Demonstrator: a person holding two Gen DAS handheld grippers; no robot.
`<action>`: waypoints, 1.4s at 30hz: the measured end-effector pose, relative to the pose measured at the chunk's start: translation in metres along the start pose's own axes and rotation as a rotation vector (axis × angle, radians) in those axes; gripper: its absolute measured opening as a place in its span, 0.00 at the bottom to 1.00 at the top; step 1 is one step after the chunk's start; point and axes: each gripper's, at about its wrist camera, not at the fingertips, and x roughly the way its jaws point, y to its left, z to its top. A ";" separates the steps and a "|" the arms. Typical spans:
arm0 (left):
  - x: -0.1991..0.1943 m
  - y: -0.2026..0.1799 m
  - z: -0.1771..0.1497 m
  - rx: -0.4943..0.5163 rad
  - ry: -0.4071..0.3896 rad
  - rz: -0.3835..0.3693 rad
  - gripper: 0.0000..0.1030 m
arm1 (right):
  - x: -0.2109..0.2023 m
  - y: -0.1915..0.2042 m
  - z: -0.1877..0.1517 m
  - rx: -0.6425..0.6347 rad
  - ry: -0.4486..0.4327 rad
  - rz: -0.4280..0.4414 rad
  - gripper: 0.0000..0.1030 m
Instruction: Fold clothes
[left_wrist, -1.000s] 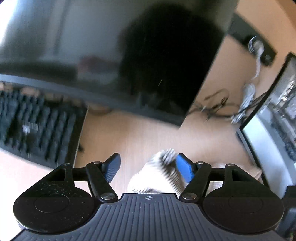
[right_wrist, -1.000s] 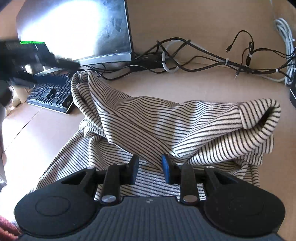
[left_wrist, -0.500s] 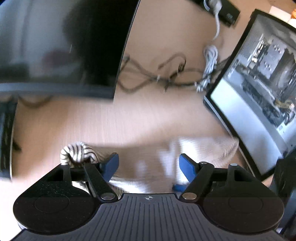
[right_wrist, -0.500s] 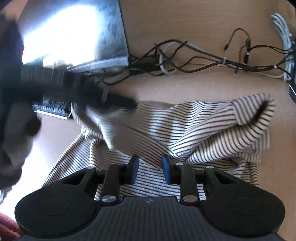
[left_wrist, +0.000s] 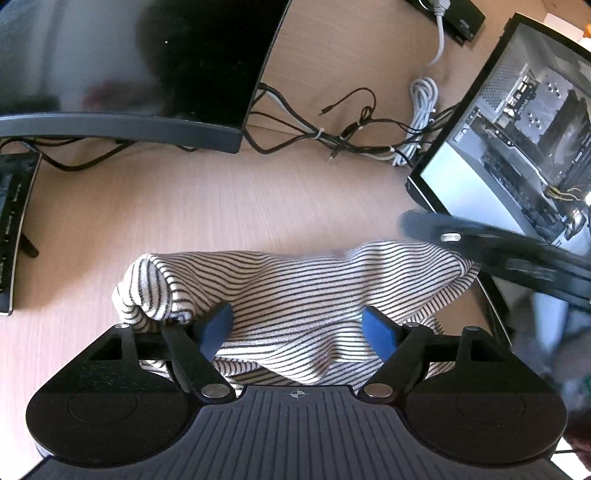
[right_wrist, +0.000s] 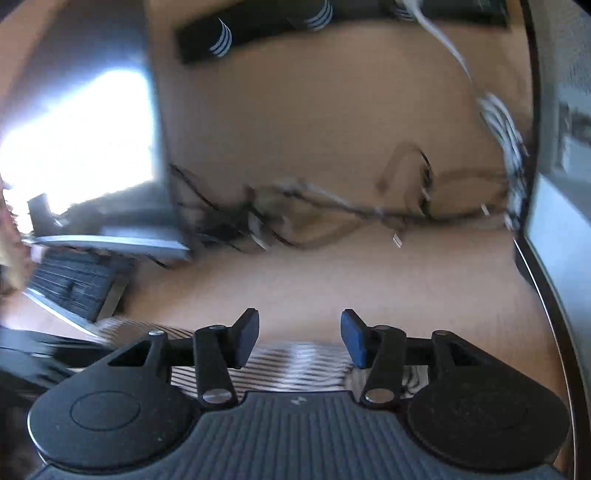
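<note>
— What has changed on the desk since a second ago?

— Both claws are letting go. Seen from the right wrist, the right gripper (right_wrist: 299, 338) was pinched on the striped garment (left_wrist: 295, 295) a second ago; now it is lifting clear of the cloth, its jaws are opening, and nothing is sitting between its blue pads (right_wrist: 352, 338). The stripes are showing only low in that blurred view, below the fingers.

— And the left one?

— The left gripper (left_wrist: 299, 326) is hovering just over the garment with its jaws opening wide. Cloth is lying between the blue pads (left_wrist: 218, 326), though neither pad is pressing on it, so it is released rather than grasping.

— Where is the garment lying?

— It is resting bunched on the wooden desk (left_wrist: 221, 199), near the camera, with a rolled edge at its left end. Its right end is reaching toward the right gripper's dark, blurred body (left_wrist: 498, 251), which is crossing in from the right in the left wrist view.

— What is surrounding it?

— A dark monitor (left_wrist: 129, 62) is standing at far left, a keyboard (left_wrist: 14, 221) is lying at the left edge, tangled cables (left_wrist: 351, 136) are running along the far side, and an open computer case (left_wrist: 517, 140) is standing at right, its boards and wiring showing inside.
</note>
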 end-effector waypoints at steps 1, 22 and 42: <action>-0.001 0.000 0.000 0.000 0.001 -0.002 0.80 | 0.004 -0.001 -0.004 0.006 0.021 -0.012 0.48; -0.022 -0.013 0.029 0.093 -0.040 0.074 0.78 | -0.019 0.004 -0.049 -0.044 0.052 0.006 0.54; -0.018 0.020 -0.016 0.071 -0.018 0.036 0.73 | -0.030 0.014 -0.062 -0.080 0.083 -0.008 0.61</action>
